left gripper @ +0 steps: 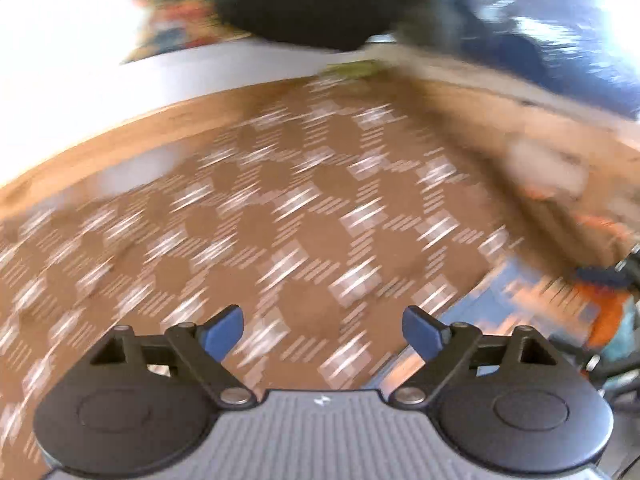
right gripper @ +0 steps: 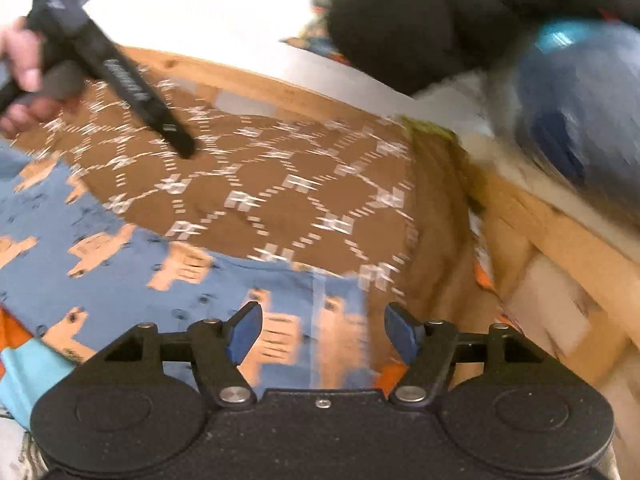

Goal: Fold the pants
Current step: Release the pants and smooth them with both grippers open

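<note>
The left gripper (left gripper: 323, 330) has its jaws spread wide with nothing between them, over a brown cloth (left gripper: 248, 216) with a white lattice pattern; both views are heavily motion-blurred. The right gripper (right gripper: 323, 330) is likewise wide open and holds nothing, directly above the near right end of the pants (right gripper: 120, 280), blue with a peach figure print, which lie flat across the near left of the cloth. In the right wrist view the left gripper's black body sits at far left, held in a hand (right gripper: 18, 60), and a blue ball (right gripper: 576, 120) is at far right beside a dark rounded shape (right gripper: 404, 20).
</note>
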Tool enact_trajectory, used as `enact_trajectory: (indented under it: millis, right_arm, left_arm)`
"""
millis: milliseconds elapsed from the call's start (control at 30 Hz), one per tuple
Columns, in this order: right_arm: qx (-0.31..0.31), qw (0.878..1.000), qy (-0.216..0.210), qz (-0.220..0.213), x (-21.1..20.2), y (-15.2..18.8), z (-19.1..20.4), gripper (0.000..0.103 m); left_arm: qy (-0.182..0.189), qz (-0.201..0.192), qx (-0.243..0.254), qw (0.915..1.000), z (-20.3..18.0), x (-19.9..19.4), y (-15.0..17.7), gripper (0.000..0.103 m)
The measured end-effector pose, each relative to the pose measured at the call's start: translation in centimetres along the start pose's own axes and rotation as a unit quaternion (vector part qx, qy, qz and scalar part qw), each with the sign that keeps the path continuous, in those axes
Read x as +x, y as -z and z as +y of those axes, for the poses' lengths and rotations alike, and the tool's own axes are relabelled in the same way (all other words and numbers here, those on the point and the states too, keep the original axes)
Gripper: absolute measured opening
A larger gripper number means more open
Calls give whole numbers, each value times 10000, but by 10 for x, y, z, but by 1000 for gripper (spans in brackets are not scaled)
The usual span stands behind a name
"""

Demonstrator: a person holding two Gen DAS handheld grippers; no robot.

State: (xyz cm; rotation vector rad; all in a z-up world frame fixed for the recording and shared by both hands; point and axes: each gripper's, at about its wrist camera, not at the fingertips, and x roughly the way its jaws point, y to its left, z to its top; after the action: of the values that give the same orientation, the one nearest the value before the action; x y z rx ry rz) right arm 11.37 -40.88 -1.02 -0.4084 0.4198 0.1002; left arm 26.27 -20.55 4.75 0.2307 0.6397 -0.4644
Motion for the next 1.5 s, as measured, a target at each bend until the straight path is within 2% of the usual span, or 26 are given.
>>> enact_trajectory:
  millis: [33, 133, 233, 333, 433, 567, 600, 667, 733, 800, 900, 967, 1033, 1133, 1233, 1367, 1500]
  right_arm:
    - [-119, 9999, -88, -26, 1, -2, 11, 72]
    - [-360, 9982, -476, 42, 8, -7, 43, 73]
    - [-703, 9945, -764, 148, 9, -10, 74, 73]
    - [-1011, 9927, -512, 412, 14, -8, 87, 73]
    - [-698, 9950, -27, 708, 23, -8, 67, 77]
    - [-252, 9935, 511, 983, 30, -4, 37, 80]
    - [-174, 9931, 583, 1001, 28, -2, 32, 80]
    - [-81, 9937, 602, 943, 22, 0, 28, 80]
    - [-94, 9948, 571, 835, 18, -1, 31, 80]
    - [-194, 9961, 478, 721, 15, -2, 38, 80]
    - [-400, 9969, 316, 592, 14, -2, 49, 80]
    - [-452, 9970, 222, 580, 13, -3, 53, 80]
    - [-447, 9968, 192, 630, 15, -3, 53, 80]
    - [-219, 9970, 224, 703, 15, -4, 45, 80]
    - [262, 9972, 211, 661, 7, -9, 30, 81]
    - [753, 9952, 208, 595, -1, -14, 12, 83]
    - [1009, 9927, 225, 626, -3, -13, -5, 86]
  left_arm:
    - [-186, 93, -204, 9996, 11, -9, 20, 90]
    - [-446, 450, -748, 9952, 33, -27, 74, 90]
    - [-806, 597, -883, 9910, 44, -44, 117, 90]
    - [-1184, 980, -1113, 9818, 63, -56, 150, 91]
    - [-1165, 869, -1411, 9793, 91, -78, 172, 92]
    - [-1665, 953, -1486, 9701, 124, -103, 186, 91]
    - [-1676, 925, -1538, 9694, 131, -110, 189, 90]
    - [-1566, 768, -1639, 9709, 137, -125, 188, 89]
    - [-1436, 423, -1735, 9734, 139, -134, 179, 92]
    - [-1249, 219, -1747, 9764, 140, -131, 168, 93]
    - [-1111, 69, -1897, 9755, 152, -113, 149, 93]
    - [-1205, 245, -2007, 9719, 166, -96, 145, 93]
    - [-1511, 713, -2146, 9623, 179, -79, 149, 91]
    - [-1520, 667, -2223, 9607, 182, -85, 151, 90]
    - [-1642, 614, -2262, 9582, 163, -96, 145, 94]
    - [-1190, 545, -1972, 9716, 123, -92, 123, 98]
    - [-465, 538, -1574, 9850, 71, -75, 90, 103]
